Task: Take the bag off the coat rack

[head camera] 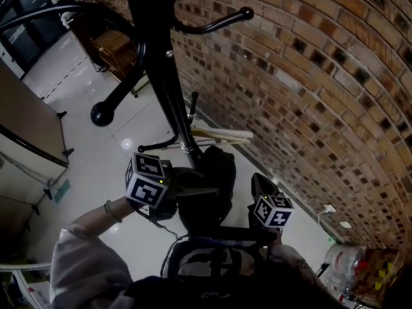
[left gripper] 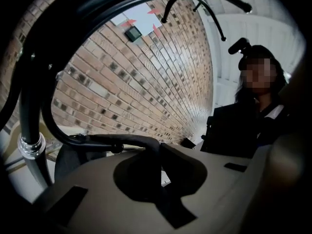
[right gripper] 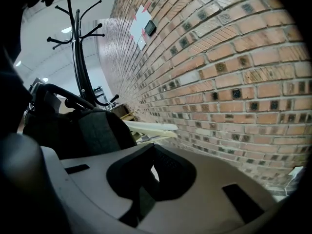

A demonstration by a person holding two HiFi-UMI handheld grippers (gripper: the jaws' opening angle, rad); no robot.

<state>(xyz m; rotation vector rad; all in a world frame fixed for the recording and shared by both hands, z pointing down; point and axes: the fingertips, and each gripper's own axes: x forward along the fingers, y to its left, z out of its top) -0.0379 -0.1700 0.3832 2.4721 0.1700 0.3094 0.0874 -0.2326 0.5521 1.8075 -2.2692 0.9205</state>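
Note:
A dark bag (head camera: 215,172) hangs low against the black coat rack's pole (head camera: 161,76), near the floor. My left gripper (head camera: 207,189) reaches in from the left. In the left gripper view my left gripper (left gripper: 158,152) is shut on the bag's black strap (left gripper: 112,140), which runs leftward over the grey bag body (left gripper: 73,160). My right gripper (head camera: 261,184) is just right of the bag. Seen in its own view, the right gripper (right gripper: 152,152) has its tips together with nothing between them. There the bag (right gripper: 92,130) lies to its left, and the rack (right gripper: 78,43) rises behind.
A curved brick wall (head camera: 309,76) runs close on the right. Pale planks (head camera: 219,134) lie at its foot. A rack hook (head camera: 222,19) juts out above the bag. A wooden cabinet (head camera: 116,47) stands at the back; a plastic sack (head camera: 344,262) lies bottom right. A person (left gripper: 243,126) stands nearby.

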